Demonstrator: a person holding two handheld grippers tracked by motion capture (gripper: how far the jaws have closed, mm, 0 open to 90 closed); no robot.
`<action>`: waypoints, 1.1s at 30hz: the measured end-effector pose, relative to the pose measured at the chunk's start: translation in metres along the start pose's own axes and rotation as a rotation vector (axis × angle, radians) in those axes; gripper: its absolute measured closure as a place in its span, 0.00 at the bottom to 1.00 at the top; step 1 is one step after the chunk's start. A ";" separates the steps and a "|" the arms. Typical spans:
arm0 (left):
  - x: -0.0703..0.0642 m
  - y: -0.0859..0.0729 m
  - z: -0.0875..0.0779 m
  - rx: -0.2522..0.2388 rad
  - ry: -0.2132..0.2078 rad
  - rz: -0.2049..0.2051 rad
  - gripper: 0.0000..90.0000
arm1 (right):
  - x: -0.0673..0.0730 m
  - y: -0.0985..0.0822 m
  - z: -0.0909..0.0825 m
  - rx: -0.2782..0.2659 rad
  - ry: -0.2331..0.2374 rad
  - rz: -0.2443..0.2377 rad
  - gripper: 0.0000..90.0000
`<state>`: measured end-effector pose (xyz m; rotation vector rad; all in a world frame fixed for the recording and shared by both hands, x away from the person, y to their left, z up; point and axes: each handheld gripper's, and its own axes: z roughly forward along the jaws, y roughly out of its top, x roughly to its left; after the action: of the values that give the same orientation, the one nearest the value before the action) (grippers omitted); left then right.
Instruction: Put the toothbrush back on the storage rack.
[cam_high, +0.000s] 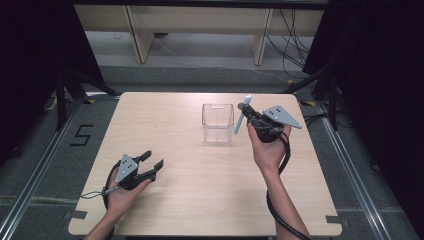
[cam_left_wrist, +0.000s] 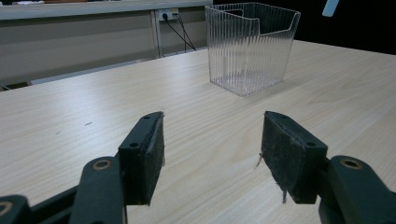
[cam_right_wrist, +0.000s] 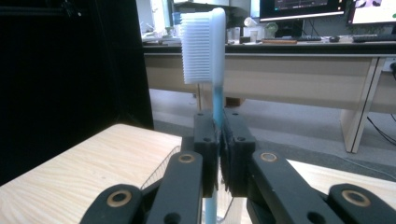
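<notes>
Black jaws fill the bottom of the right gripper view, pressed together on the neck of a toothbrush (cam_right_wrist: 214, 70), bristle head standing straight up above them, bristles facing left in that view. From the high view, the right gripper (cam_high: 248, 115) holds the brush lifted off the table (cam_high: 165, 210), just beside the right wall of the clear ribbed container (cam_high: 218, 122). The brush's long axis runs close to upright with a slight lean, head up, pale blue handle end hanging down toward the tabletop on the container's right side.

Over on the near left, the left gripper (cam_high: 152, 162) sits low by the table edge, jaws spread wide with nothing between them; its own view looks across bare wood at the container (cam_left_wrist: 252, 46), well apart from it.

So the right hand is clearly the nearer one, and the container lies just to the left of the brush. My read: the handle end needs to travel a short way leftward over the rim, then drop in tail first. The lean matters, since that lower end could clip the rim if it goes in crooked.
</notes>
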<state>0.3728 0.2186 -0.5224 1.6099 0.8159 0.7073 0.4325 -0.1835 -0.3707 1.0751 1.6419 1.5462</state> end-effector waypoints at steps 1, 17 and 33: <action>0.000 0.000 0.000 0.000 0.000 0.000 0.43 | 0.000 0.001 0.000 0.011 0.007 0.010 0.95; -0.004 -0.002 -0.003 -0.030 0.023 0.017 0.44 | -0.003 0.012 0.006 -0.024 0.004 0.008 0.95; -0.002 -0.002 -0.003 -0.032 0.028 -0.011 0.43 | -0.002 0.023 0.018 -0.041 -0.007 -0.006 0.95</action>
<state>0.3693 0.2185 -0.5237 1.5686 0.8292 0.7323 0.4525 -0.1776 -0.3496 1.0517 1.6012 1.5636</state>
